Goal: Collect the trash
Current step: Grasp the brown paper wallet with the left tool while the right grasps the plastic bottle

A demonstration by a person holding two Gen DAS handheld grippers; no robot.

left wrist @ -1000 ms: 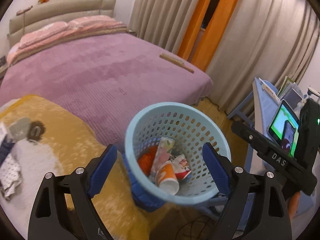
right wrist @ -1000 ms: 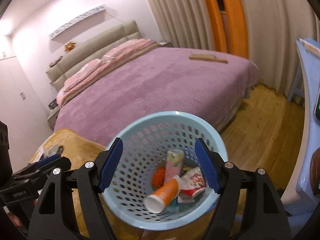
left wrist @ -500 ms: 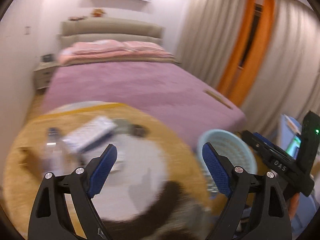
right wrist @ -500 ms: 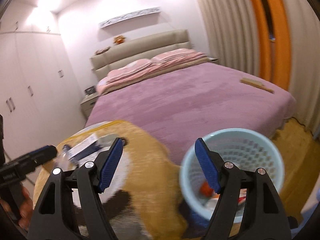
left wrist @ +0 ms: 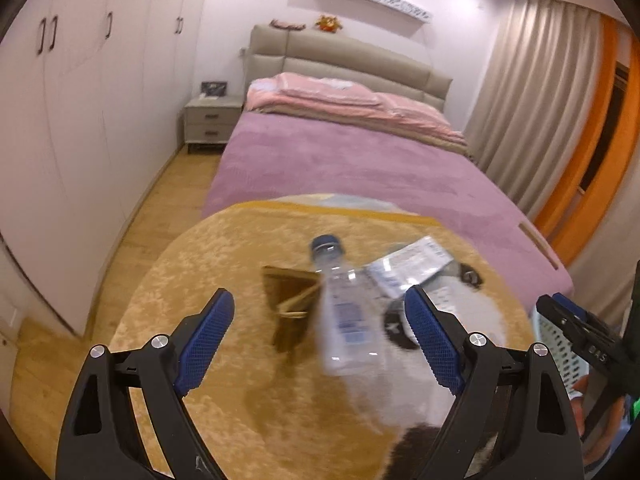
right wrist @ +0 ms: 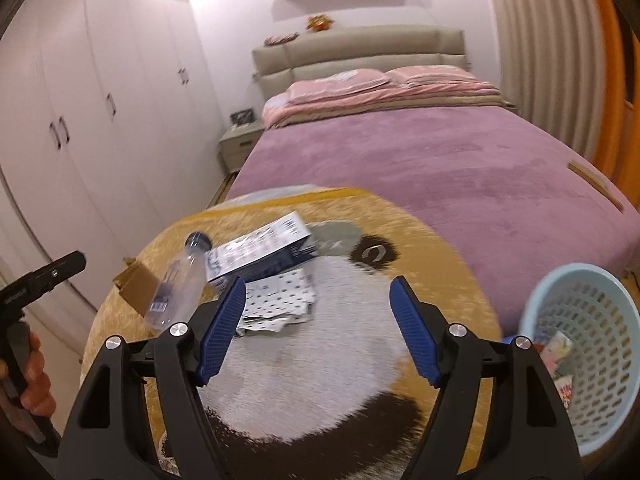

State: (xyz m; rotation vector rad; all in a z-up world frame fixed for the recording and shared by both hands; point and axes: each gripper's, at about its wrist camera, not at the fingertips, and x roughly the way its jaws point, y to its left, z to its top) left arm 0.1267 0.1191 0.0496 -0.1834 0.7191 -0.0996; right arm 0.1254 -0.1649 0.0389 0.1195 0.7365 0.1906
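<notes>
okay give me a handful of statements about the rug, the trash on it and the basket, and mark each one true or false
1. A clear plastic bottle with a dark blue cap lies on the round panda rug. True.
2. The left gripper is clamped on the bottle. False: its jaws stand open and empty above the rug.
3. The light blue basket is empty. False: wrappers show inside it.
4. A printed white and blue box lies next to the bottle. True.
5. The right gripper carries a wrapper. False: nothing sits between its open jaws.
6. The basket stands at the rug's edge, near the bed. True.
</notes>
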